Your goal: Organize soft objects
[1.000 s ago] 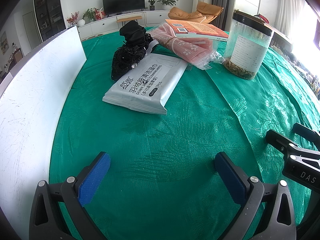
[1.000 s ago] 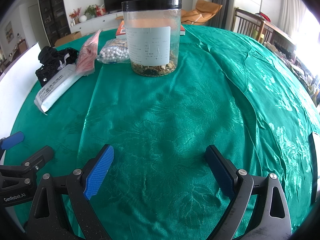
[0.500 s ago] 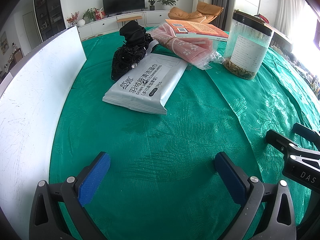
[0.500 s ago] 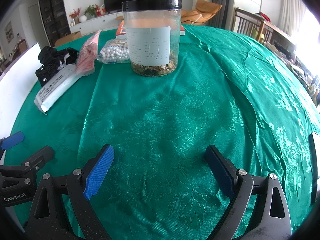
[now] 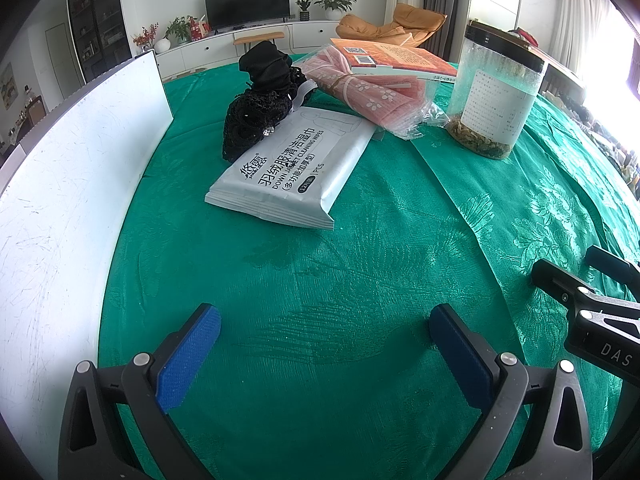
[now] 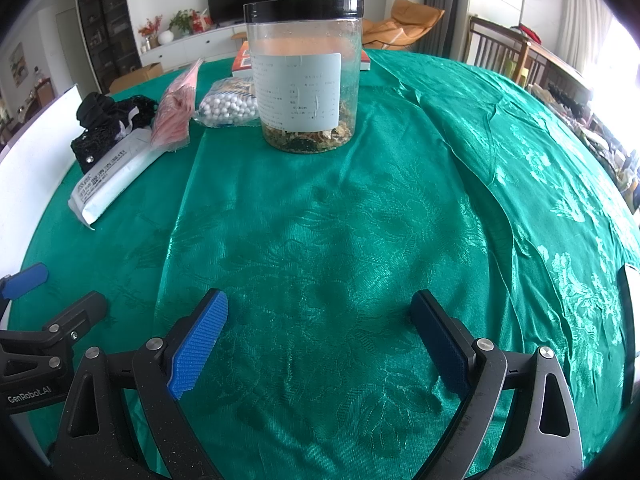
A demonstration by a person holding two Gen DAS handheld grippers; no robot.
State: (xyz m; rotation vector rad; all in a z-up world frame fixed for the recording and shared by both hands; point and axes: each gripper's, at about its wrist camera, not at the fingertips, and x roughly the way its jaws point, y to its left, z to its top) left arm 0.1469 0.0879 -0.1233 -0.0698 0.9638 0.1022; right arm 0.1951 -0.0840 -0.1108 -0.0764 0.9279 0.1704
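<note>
I hold both the left gripper (image 5: 324,344) and right gripper (image 6: 320,336) released over bare worktop (image 6: 320,220), nothing gathered yet, so next I reach far-left toward the wipes pack (image 5: 288,168) beside the black lace garment (image 5: 256,112).

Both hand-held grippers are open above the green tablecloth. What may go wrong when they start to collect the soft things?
1. The black lace fabric bundle lies partly on the white wet-wipes pack; pulling the pack may drag it along.
2. The pink towel in clear plastic wrap lies close beside the tall clear jar with black lid; a wide reach might knock the jar.
3. The wrap looks slippery, so a grasp may slide.
</note>
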